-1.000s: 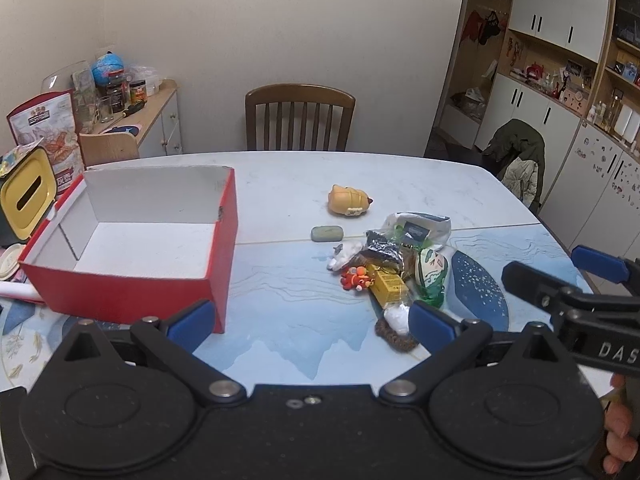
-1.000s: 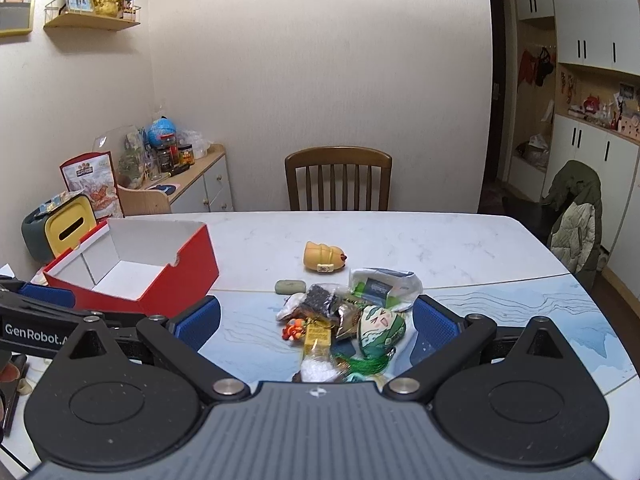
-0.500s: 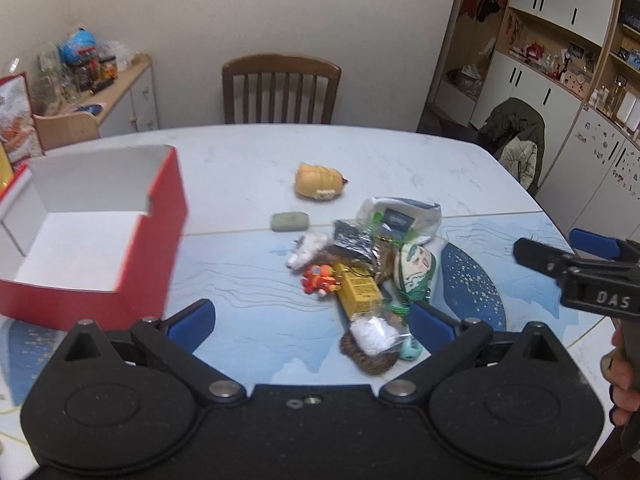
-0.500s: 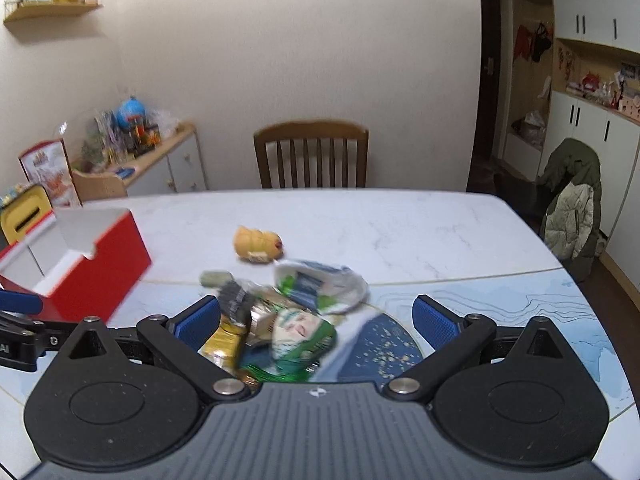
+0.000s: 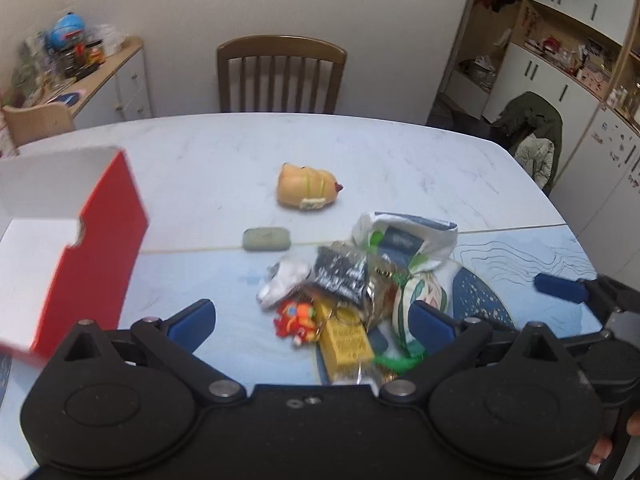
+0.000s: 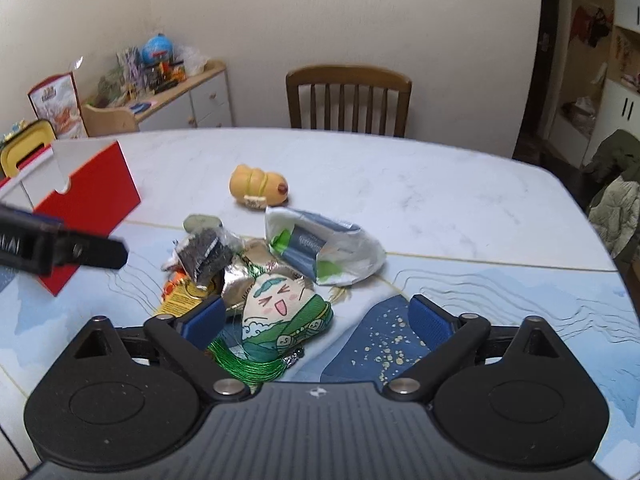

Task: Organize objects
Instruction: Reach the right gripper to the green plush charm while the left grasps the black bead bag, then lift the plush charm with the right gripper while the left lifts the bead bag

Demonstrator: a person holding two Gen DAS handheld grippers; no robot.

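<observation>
Two grippers hang over one heap of small things on the pale surface (image 6: 420,184). Right gripper (image 6: 316,320): jaws spread wide but closing in, nothing pinched; the cartoon-face pouch (image 6: 284,304) w/ green tassel (image 6: 248,364) lies between the pads, hard against the left pad, clear gap to the right pad. Left gripper (image 5: 312,320): jaws spread, nothing pinched; between its pads lie the yellow packet (image 5: 346,344) and the orange toy (image 5: 296,318), both on the surface, not touched.

Rest of heap: black foil packet (image 6: 206,256), white-blue plastic bag (image 6: 324,246), grey-green bar (image 5: 266,238) just beyond it. Tan plush (image 6: 258,188) sits apart, further toward the chair (image 6: 348,100). Red box (image 5: 92,256), white inside, open top, stands left of the heap, near but not touching.

Writing: white letters on the left gripper's black arm in right view, cut off & blurred, not readable. Print on bag, packets, plush tag too small to read.

View diffs: right view shows the pouch's face print, the yellow-lidded bin (image 6: 24,148) and red snack bag (image 6: 58,106) behind the box; left view shows the box interior, the full grey-green bar, the orange toy whole, and the right gripper's blue pad (image 5: 560,288) plus fingertips (image 5: 634,424) of the person's hand at far right edge.
</observation>
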